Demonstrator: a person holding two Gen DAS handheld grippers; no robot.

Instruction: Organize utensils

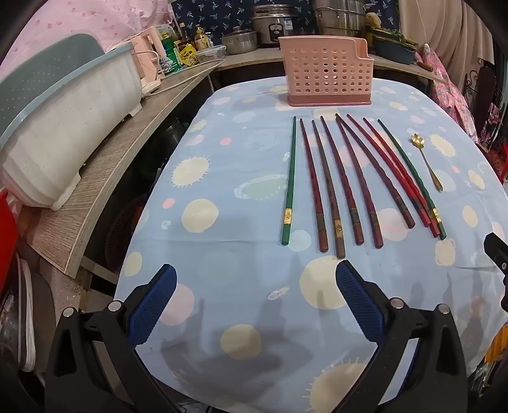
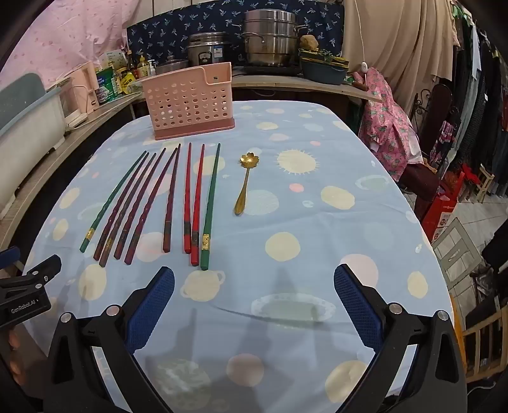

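Both claws, left claw [image 1: 255, 297] and right claw [image 2: 254, 297], released above the desk [image 2: 317, 254]; thin lacquered wooden chopsticks [image 1: 333, 181] and small gold metal spoon [image 2: 245, 181] lie before the pink perforated plastic caddy [image 1: 327, 71]—light, stiff, probably slippery; pinch mid-shaft.

- Your table wears a blue tablecloth [image 2: 317, 222] printed with pale circles, suns and dishes
- Along your left runs a wooden counter [image 1: 104, 178] carrying a white tub with a blue-grey lid [image 1: 60, 127]
- Further along that counter you see a pink appliance [image 1: 149, 54] with a white cord, then bottles and tins [image 1: 181, 47]
- At the far side stand a rice cooker [image 2: 206, 47], a small lidded pot [image 1: 238, 39] and a tall stacked steel steamer [image 2: 270, 36] before a dark blue patterned cloth [image 2: 177, 25]
- To the far right you have a blue planter [image 2: 324, 71], a beige curtain [image 2: 397, 47] and a pink floral garment [image 2: 387, 127] draped over a chair
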